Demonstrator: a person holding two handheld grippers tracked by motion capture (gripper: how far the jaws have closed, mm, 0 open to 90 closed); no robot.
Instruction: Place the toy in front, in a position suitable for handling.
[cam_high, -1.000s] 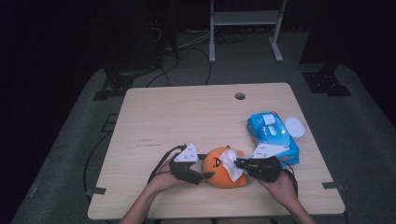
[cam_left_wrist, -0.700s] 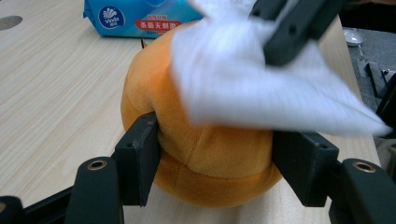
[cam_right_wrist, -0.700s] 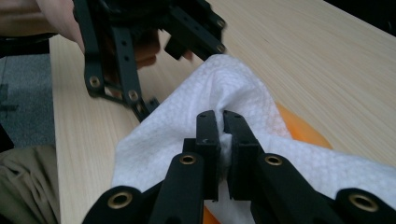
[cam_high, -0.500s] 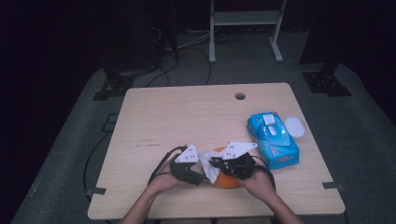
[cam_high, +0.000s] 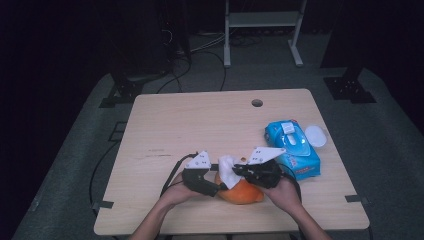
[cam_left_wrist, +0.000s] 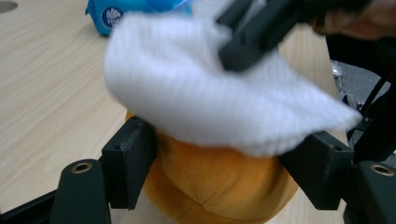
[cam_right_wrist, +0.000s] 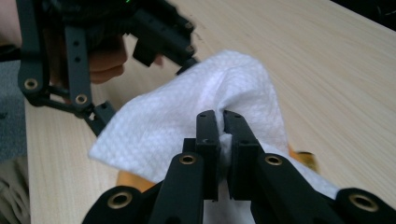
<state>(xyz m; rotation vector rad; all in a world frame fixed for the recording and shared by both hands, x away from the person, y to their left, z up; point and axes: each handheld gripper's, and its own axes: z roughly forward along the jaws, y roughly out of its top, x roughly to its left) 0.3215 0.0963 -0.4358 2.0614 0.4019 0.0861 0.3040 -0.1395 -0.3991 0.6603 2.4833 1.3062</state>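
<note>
Lower centre of the high view: orange plush toy (cam_high: 241, 190) sits on the surface (cam_high: 210, 125), near its front edge. Left claw (cam_left_wrist: 219, 161) grasps the toy, one jaw on each flank. Right claw (cam_right_wrist: 223, 135) is clenched on a white wipe (cam_right_wrist: 187, 116), draped over the toy's top. Blue wipe pack (cam_high: 292, 147) lies just right of the toy.

Risks, as judged: the wipe is pinched at a small fold, so a hard drag could pull it free or tear it. The toy is soft and rounded; pressure from above could squeeze it out of the left jaws. The two claws work close together and could knock.

Orientation: toy looks squat, long axis roughly left-right in the high view. Which way it faces, cannot tell; wipe covers it.
</note>
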